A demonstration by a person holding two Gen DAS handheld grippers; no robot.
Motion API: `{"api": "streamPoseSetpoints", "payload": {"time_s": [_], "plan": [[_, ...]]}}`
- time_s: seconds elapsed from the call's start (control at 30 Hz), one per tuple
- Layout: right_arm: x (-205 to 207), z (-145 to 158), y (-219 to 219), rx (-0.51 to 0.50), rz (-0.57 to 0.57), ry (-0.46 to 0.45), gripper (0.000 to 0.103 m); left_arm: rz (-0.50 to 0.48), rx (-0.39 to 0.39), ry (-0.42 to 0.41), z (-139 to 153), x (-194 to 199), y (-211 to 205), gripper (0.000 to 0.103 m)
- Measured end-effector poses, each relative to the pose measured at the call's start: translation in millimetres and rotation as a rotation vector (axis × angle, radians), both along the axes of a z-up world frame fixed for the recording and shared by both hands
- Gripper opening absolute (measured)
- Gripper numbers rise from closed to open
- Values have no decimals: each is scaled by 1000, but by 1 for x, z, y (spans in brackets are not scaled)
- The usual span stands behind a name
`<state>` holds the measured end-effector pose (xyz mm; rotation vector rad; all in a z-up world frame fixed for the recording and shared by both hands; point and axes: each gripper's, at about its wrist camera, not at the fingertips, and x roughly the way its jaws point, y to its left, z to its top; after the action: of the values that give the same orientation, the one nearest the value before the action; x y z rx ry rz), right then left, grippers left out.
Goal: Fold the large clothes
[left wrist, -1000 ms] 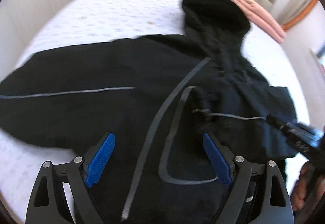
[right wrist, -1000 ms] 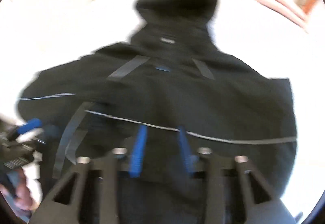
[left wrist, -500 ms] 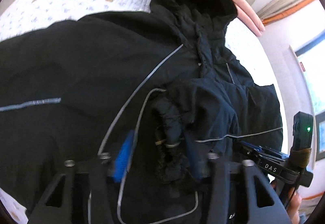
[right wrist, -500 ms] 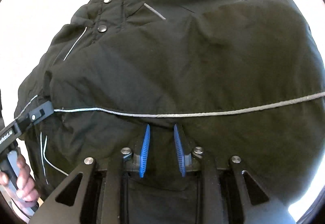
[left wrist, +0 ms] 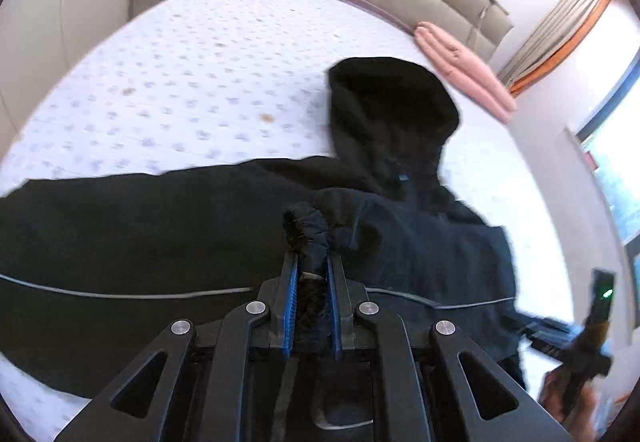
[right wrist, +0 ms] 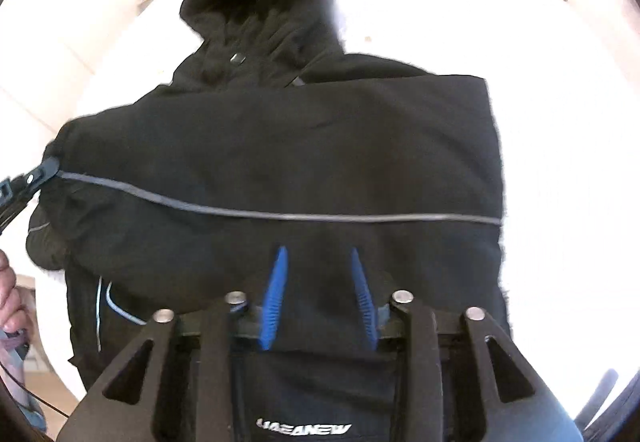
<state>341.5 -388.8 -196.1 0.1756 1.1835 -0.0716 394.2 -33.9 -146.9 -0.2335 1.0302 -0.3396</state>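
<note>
Black hooded jacket (left wrist: 160,234) spread on bed; grey piping; cuff bunched up.

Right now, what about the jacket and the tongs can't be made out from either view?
- Jacket hem: hidden behind both tools, both views.
- Fabric against the opening right tongs' pads: undecidable, black on black.
- Bedsheet: overexposed, right wrist view.
- Right tongs in left wrist view: blurred, at frame edge.

Black jacket (left wrist: 160,242) on our pale dotted sheet (left wrist: 200,81)

We see grey piping (right wrist: 320,217), blue finger pads (right wrist: 274,298), a pink roll (left wrist: 464,73).
</note>
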Motion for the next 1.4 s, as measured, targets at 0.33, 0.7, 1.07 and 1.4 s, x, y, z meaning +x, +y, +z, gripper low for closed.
{"api": "streamPoseSetpoints", "payload": {"time_s": [0.33, 0.7, 1.07, 1.4], "plan": [[9, -71, -25, -126, -97, 134, 40, -20, 278, 120, -66, -2, -7, 56], [40, -7, 9, -53, -39, 17, 45, -131, 65, 12, 7, -6, -28, 64], [80, -70, 40, -70, 46, 127, 44, -240, 370, 96, -89, -3, -100, 66], [-1, -38, 36, -4, 67, 82, 45, -207, 227, 88, -53, -23, -77, 67]]}}
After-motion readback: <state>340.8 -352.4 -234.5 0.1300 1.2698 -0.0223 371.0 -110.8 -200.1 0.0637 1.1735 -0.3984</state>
